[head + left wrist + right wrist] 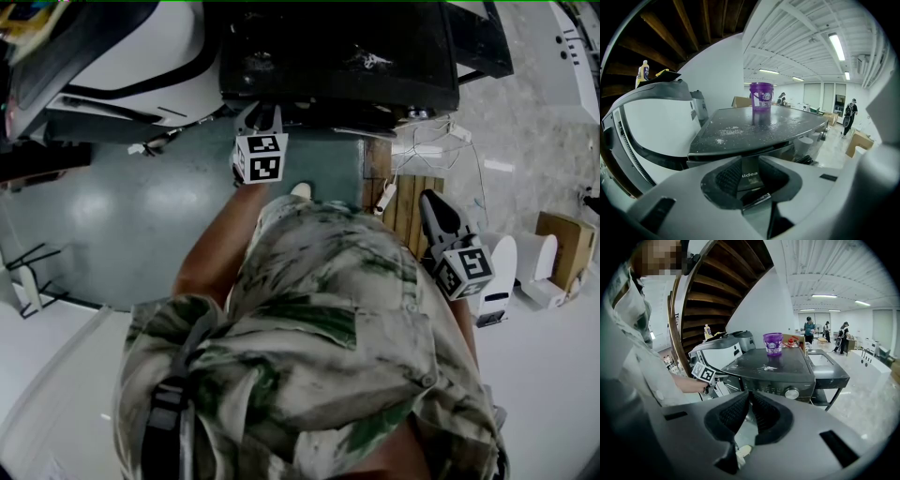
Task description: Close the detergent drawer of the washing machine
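Note:
The black washing machine [337, 56] stands right in front of me, its top dusted with white powder [726, 131]. My left gripper [265, 114] reaches to the machine's upper left front. Its jaws stand a little apart, and the drawer face with the brand lettering [749, 176] fills the gap between them. Whether the pads touch that face is unclear. In the right gripper view the left gripper's marker cube [704, 373] sits at that same corner, left of the control panel and its knob [791, 392]. My right gripper [429, 199] hangs back at my right side, shut on nothing [750, 404].
A purple bucket [761, 96] stands on the machine's top. A white appliance [122, 56] stands to the left with a yellow bottle [643, 72] on it. A dark stand [829, 366] adjoins the machine's right side. A wooden pallet [403, 202] and cardboard box [562, 244] lie at my right. People stand far behind.

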The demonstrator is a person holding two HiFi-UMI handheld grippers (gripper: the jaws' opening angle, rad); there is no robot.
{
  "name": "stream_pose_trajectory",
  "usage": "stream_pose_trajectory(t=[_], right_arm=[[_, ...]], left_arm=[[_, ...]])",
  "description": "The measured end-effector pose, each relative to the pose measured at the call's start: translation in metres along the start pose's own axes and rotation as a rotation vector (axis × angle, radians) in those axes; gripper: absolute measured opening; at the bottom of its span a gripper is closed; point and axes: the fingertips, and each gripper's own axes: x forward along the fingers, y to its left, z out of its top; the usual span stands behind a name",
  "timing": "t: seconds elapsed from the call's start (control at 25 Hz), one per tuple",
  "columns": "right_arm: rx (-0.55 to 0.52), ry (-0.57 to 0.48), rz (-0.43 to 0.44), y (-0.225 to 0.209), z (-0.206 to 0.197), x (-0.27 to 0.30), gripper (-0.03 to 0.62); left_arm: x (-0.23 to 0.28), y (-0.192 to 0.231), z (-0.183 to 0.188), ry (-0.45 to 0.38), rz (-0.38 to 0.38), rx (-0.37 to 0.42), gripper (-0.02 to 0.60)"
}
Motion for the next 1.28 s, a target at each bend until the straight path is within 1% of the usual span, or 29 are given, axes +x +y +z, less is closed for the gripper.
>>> stream_pose_trajectory(t=[0.72, 1.16, 1.28], right_arm=[[0.002, 0.003, -0.012, 0.003, 0.006, 0.007, 0.044], [-0.002, -0.001, -0.009, 0.006, 0.009, 0.014, 0.044], [-0.006, -0.004, -0.008, 0.007, 0.01, 0.016, 0.044]], left_arm=[[0.006, 0.003, 0.003, 0.001, -0.013, 0.019, 0.126], [0.009, 0.003, 0.004, 0.001, -0.009, 0.017, 0.124], [0.01, 0.004, 0.005, -0.001, -0.004, 0.016, 0.115]])
